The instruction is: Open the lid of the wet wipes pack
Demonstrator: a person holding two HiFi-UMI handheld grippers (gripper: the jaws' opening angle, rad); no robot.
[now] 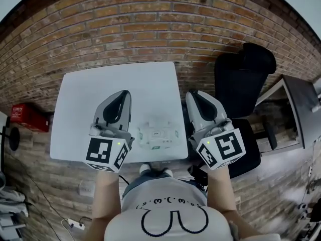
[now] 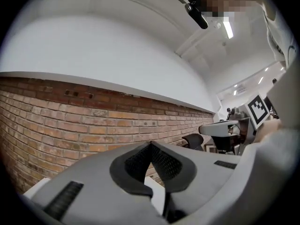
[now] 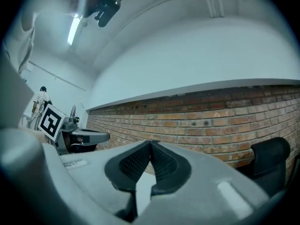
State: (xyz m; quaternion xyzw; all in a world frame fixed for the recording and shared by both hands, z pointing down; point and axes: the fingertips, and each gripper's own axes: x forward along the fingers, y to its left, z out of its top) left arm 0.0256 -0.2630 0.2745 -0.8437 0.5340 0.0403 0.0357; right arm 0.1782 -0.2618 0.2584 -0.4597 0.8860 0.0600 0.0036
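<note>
The wet wipes pack is a pale flat packet with a small label. It lies on the white table near the front edge, and whether its lid is up is too small to tell. My left gripper is held up over the table just left of the pack, shut and empty. My right gripper is held up just right of the pack, also shut and empty. In the left gripper view the gripper points level at the brick wall with its pads together. In the right gripper view the gripper does the same.
A brick wall runs behind the table. A black office chair stands right of the table, with a grey desk further right. A red box sits on the floor at the left.
</note>
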